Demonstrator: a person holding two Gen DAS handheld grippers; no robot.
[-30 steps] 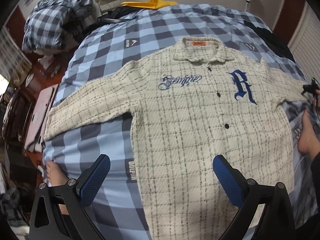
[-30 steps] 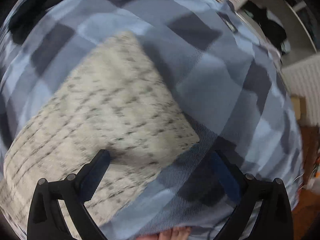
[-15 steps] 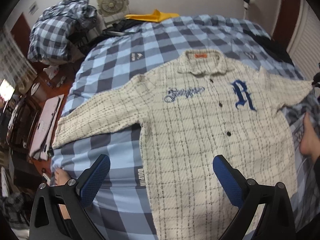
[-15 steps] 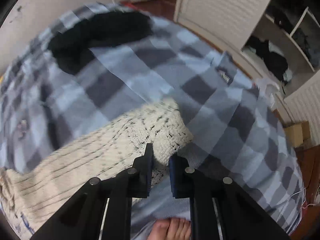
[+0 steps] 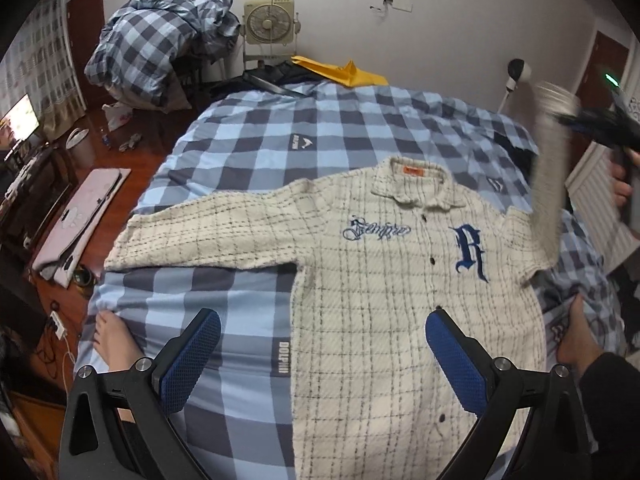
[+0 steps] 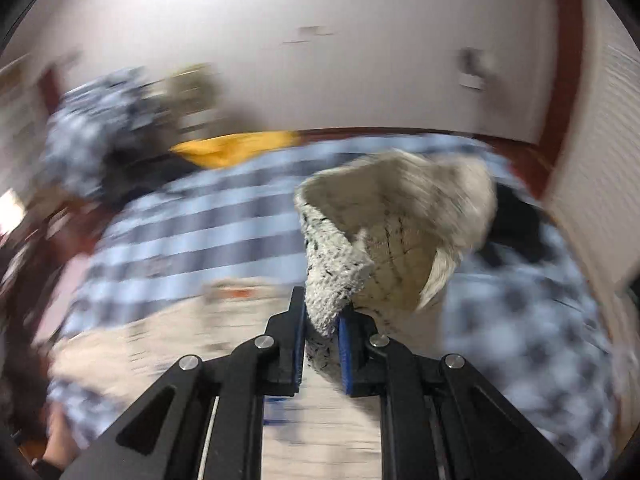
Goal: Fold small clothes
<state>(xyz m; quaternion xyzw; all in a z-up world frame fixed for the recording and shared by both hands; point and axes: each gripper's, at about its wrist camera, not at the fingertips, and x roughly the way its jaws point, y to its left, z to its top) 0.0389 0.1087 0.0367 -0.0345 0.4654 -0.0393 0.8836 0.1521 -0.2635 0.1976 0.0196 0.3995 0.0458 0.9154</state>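
Shirt [image 5: 400,300], cream with a dark grid and a blue letter R on the chest, lies face up and buttoned on the checked bed [image 5: 248,152], collar toward the wall and one sleeve stretched flat across the cover. The other sleeve [image 6: 384,232] is up in the air, its cuff pinched between the pads of the right tongs [image 6: 323,344]; seen from the left wrist, it rises blurred beside the R, so the lift looks meant to carry that sleeve over the chest for a first fold. The left tongs [image 5: 320,360] hang spread wide above the shirt's lower hem, gripping nothing, likely waiting to pin or take the opposite side. A bare foot [image 5: 114,340] rests on the bed near the flat sleeve's cuff, and another shows at the shirt's far edge; both sit close enough to catch a folded side. Beyond the collar lie a yellow cloth [image 5: 344,74], a box fan [image 5: 270,20] and a heap of checked bedding [image 5: 160,40], all well clear.
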